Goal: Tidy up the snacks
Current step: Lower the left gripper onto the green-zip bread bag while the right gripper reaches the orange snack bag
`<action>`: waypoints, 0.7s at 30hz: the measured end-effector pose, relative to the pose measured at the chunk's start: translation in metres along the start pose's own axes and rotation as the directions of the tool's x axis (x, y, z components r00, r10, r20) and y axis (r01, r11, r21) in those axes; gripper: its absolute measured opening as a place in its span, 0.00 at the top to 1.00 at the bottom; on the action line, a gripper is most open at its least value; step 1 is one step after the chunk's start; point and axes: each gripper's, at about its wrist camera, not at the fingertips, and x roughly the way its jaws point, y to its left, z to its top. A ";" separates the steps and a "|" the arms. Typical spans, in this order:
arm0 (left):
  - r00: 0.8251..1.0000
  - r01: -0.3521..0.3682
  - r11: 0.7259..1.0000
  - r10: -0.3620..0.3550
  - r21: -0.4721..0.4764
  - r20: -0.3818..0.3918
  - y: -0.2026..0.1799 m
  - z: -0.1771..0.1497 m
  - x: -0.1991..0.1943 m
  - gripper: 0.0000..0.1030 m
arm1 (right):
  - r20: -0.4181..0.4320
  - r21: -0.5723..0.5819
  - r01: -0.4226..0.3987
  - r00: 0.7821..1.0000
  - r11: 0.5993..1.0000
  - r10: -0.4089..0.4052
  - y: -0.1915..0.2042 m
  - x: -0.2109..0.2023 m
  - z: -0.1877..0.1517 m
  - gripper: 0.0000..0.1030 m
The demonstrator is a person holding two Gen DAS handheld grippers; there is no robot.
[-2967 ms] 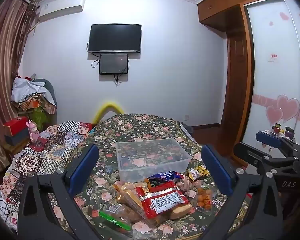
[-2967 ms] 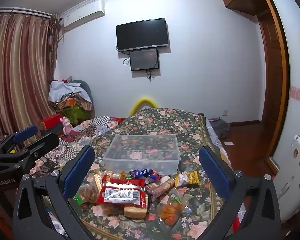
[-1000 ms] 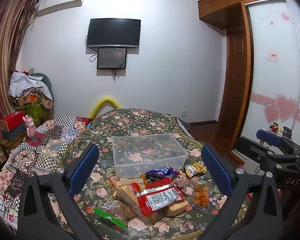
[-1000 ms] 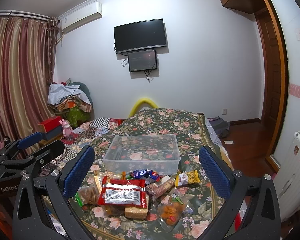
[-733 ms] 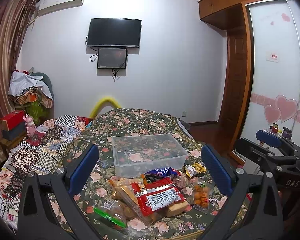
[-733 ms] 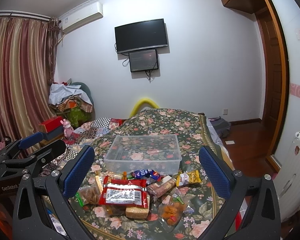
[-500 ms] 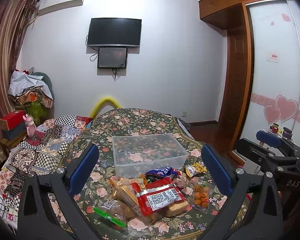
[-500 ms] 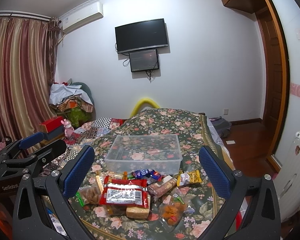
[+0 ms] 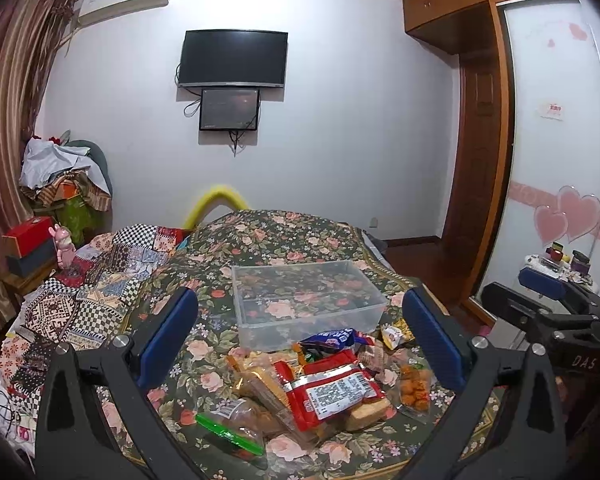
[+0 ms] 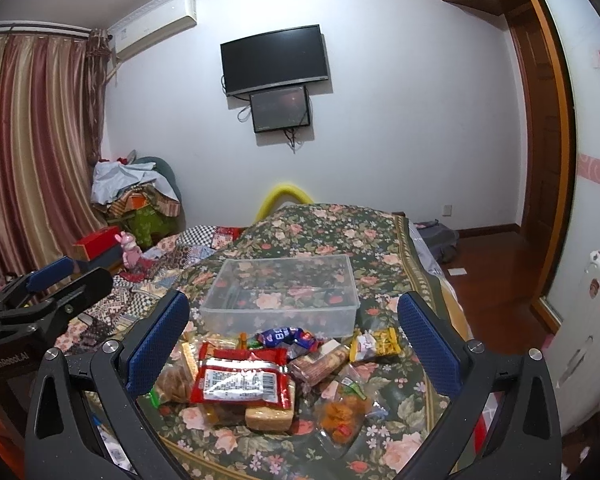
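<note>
A clear plastic bin (image 9: 306, 300) (image 10: 280, 294) stands empty on the floral tablecloth (image 9: 284, 236). In front of it lies a heap of snacks: a red packet with a white label (image 9: 332, 390) (image 10: 240, 380), a blue packet (image 9: 330, 338) (image 10: 286, 336), a yellow packet (image 10: 376, 344) and a bag of orange balls (image 9: 414, 390). My left gripper (image 9: 300, 344) hangs open above the heap, nothing between its blue pads. My right gripper (image 10: 292, 344) is likewise open and empty over the snacks. Each gripper shows at the edge of the other's view.
A patchwork cloth (image 9: 92, 280) covers the surface left of the table. Piled clothes (image 9: 60, 176) and a red box (image 9: 28, 234) sit at far left. A wardrobe door (image 9: 552, 160) stands at right, a small cluttered stand (image 9: 556, 260) beside it. A television (image 9: 234, 58) hangs on the wall.
Both views drift only slightly; the snacks and bin lie where they were, and both grippers stay open.
</note>
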 end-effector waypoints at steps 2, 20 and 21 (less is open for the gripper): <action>1.000 0.009 1.000 -0.009 0.004 -0.021 0.005 -0.003 0.005 0.00 | -0.012 0.001 -0.004 1.000 1.000 0.004 -0.004 0.002 -0.002 0.00; 0.947 -0.055 0.998 0.055 0.009 -0.317 0.056 -0.066 0.079 0.17 | -0.296 0.002 0.049 0.954 0.999 -0.047 -0.040 0.056 -0.059 0.11; 0.942 -0.055 0.998 0.055 0.010 -0.332 0.057 -0.071 0.083 0.17 | -0.310 0.005 0.051 0.950 0.999 -0.047 -0.042 0.059 -0.062 0.11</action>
